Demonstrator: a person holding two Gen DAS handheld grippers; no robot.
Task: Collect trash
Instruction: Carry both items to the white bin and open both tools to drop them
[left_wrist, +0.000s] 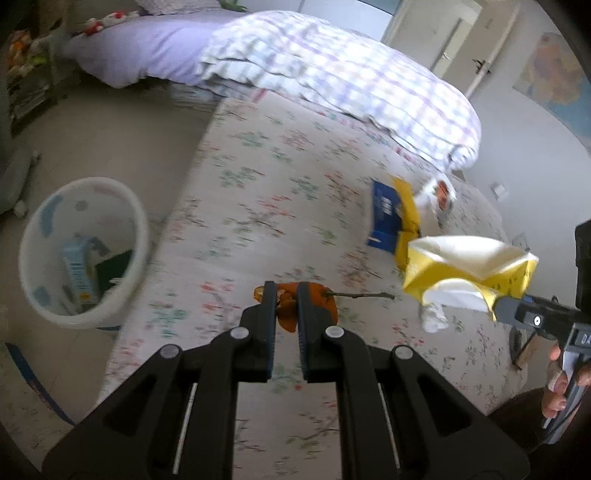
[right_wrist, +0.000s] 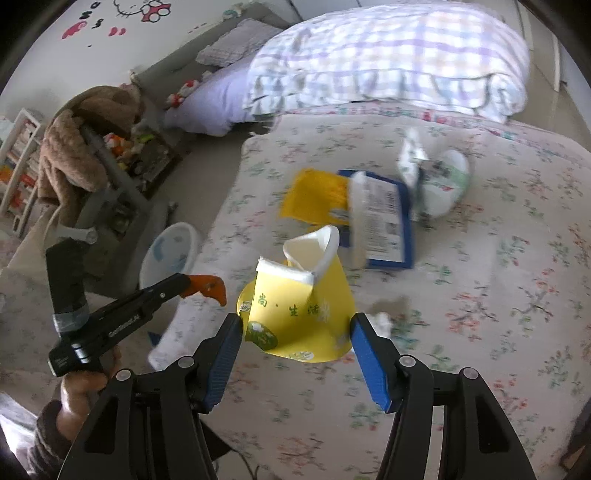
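Left hand-held gripper (left_wrist: 283, 295): clamping an orange peel (left_wrist: 291, 310) by a thin edge — jaws nearly together.
Right hand-held gripper (right_wrist: 297, 328): pinching a crumpled yellow paper cup (right_wrist: 295, 314) across its wide base.
White bin (left_wrist: 85, 251): sitting on the floor beside the bed (left_wrist: 258, 206), already holding cartons.
Still on the bed: a blue box (right_wrist: 384, 221), a yellow wrapper (right_wrist: 314, 195), a white tissue (right_wrist: 382, 321).
Risk: the peel is tearing loose or the squashed cup is slipping out — either could be landing short of the bin.
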